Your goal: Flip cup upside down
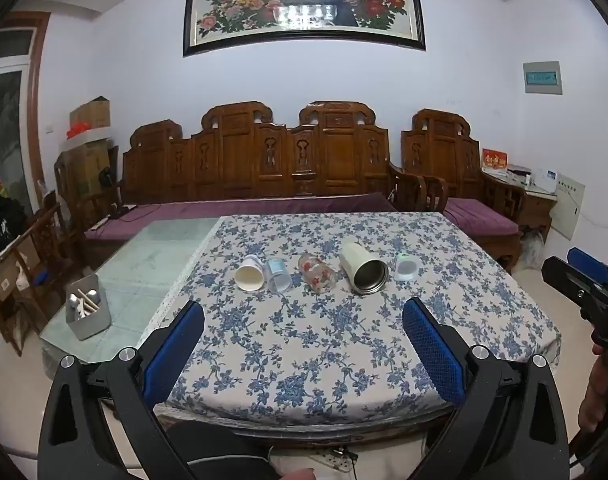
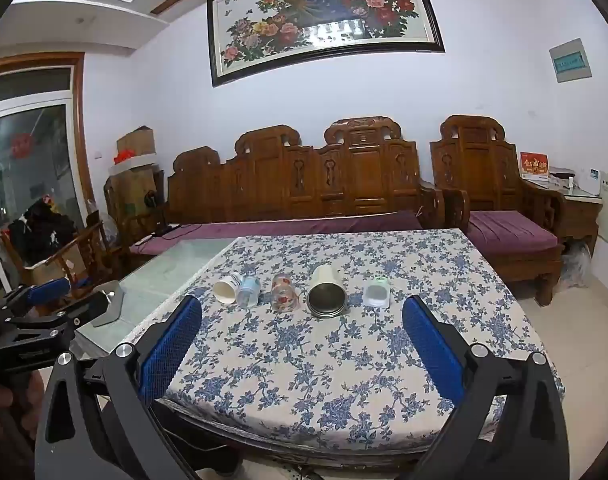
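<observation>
While five cups are lying on their sides in a row at mid-frame on the tablecloth (image 1: 344,360), mouths facing the cameras, the big steel-lined cup (image 1: 364,270) is sitting ahead of both tools, well apart. Left gripper (image 1: 304,344) and right gripper (image 2: 302,344) are hanging spread, empty. Only the left view is showing the chopstick holder (image 1: 89,316) at lower left; neither arm looks clearly nearer.
</observation>
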Demonstrator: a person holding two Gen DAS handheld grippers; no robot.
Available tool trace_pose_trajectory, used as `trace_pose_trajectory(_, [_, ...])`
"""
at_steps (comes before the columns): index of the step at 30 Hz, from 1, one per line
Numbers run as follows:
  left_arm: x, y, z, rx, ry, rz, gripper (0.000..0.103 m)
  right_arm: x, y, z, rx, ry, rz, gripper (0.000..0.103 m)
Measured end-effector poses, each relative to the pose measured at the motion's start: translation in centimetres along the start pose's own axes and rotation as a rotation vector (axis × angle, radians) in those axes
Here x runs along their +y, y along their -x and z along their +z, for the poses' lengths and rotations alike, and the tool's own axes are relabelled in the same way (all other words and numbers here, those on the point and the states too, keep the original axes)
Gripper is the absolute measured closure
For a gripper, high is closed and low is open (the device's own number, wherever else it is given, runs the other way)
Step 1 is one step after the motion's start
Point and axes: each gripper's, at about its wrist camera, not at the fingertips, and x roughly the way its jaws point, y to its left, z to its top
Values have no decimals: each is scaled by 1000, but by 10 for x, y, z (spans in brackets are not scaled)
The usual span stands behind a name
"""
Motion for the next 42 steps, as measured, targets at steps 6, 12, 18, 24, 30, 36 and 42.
trace_pose_trajectory(6, [0, 0, 0, 3, -2, 3, 7, 0, 0, 0, 1, 4, -1, 3])
trace_pose_trajectory(12, [0, -2, 1, 5, 0, 1, 7, 0, 0, 0, -3, 8, -3, 3])
trace_pose_trajectory(18, [-8, 3, 3, -1, -4, 2, 7, 0, 0, 0, -4, 10, -5, 3])
trace_pose_trajectory(24, [-7, 2, 2, -8, -5, 1, 7, 0, 0, 0, -5, 10, -4, 3])
trace_pose_trajectory(30, [-7, 9, 8, -21, -9, -4, 7, 0, 0, 0, -5, 10, -4, 3])
trace_pose_trajectory(36, [-8, 10, 8, -26, -8, -4, 7, 0, 0, 0, -6, 10, -5, 3])
trace_pose_trajectory(42, [-7, 12, 9, -34, -6, -6, 7, 0, 0, 0, -6, 10, -3, 3])
